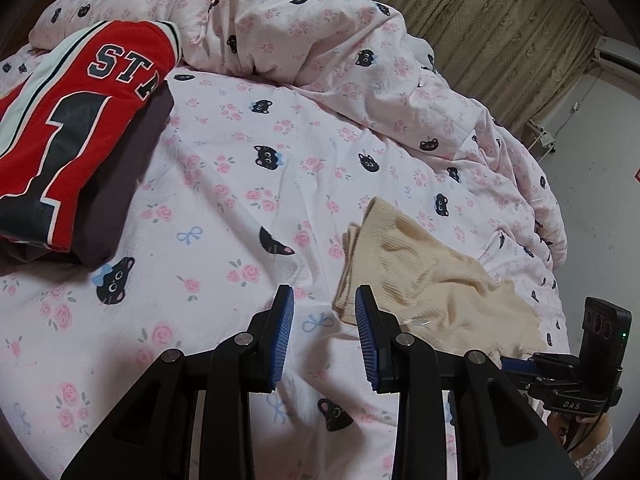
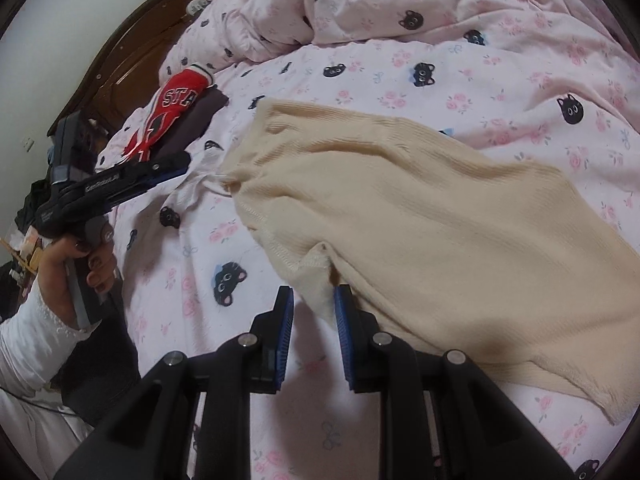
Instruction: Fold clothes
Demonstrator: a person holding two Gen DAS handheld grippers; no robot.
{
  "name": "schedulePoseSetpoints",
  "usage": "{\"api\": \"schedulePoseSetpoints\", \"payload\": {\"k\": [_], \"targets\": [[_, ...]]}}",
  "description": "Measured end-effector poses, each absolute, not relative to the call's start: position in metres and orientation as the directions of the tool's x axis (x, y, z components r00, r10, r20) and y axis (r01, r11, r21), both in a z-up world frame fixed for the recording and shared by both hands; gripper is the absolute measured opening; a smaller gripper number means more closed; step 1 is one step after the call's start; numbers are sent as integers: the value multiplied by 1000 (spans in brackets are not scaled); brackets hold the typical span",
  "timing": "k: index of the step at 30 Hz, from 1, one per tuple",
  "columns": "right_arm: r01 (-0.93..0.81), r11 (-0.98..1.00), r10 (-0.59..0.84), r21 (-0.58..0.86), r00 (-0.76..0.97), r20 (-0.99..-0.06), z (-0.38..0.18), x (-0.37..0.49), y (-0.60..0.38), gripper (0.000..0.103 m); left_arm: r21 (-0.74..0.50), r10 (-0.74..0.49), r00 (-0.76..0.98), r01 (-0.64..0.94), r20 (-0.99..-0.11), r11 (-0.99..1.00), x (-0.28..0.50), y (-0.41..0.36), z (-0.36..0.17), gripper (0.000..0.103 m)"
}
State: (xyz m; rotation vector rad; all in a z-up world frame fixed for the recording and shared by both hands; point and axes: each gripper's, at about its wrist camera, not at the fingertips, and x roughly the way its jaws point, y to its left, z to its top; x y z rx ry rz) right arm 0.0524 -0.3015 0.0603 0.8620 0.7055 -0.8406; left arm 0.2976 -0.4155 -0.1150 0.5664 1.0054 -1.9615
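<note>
A cream ribbed garment (image 2: 400, 216) lies spread on the bed. One hemmed corner of it sits between the jaws of my right gripper (image 2: 312, 308). The cloth rests against the right pad, the left pad stands clear of it, and the jaws are a little apart. My left gripper (image 1: 324, 300) hovers open over the bare sheet just left of the cream garment (image 1: 420, 280), with nothing between its fingers. The right wrist view shows the left gripper (image 2: 176, 164) from the side, held by a hand (image 2: 72, 276). The right gripper (image 1: 516, 364) shows at the lower right of the left wrist view.
A folded red jersey (image 1: 68, 128) lies on a dark folded garment (image 1: 124, 184) at the left of the bed. A rumpled pink quilt (image 1: 320, 52) with a cat print is heaped at the back. There is a wooden headboard (image 2: 132, 52), and a curtain (image 1: 500, 28) beyond the bed.
</note>
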Motion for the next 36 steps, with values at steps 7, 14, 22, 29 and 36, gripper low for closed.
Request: {"api": "schedulePoseSetpoints", "payload": {"k": [7, 14, 22, 29, 36], "targets": [[842, 349, -327, 410, 520, -789, 60, 41, -305, 36, -441, -474, -544, 839, -692, -319, 302, -416, -119, 28], [799, 373, -283, 472, 582, -762, 56, 58, -315, 36, -448, -461, -549, 836, -697, -318, 296, -414, -123, 28], [797, 361, -293, 484, 590, -752, 55, 63, -322, 11, -422, -464, -544, 838, -699, -346, 290, -415, -117, 28], [796, 398, -326, 456, 588, -741, 63, 58, -299, 4, -392, -444, -567, 814, -694, -428, 268, -416, -100, 28], [798, 465, -305, 384, 551, -776, 61, 69, -277, 5, -332, -391, -549, 801, -739, -498, 230, -416, -95, 28]]}}
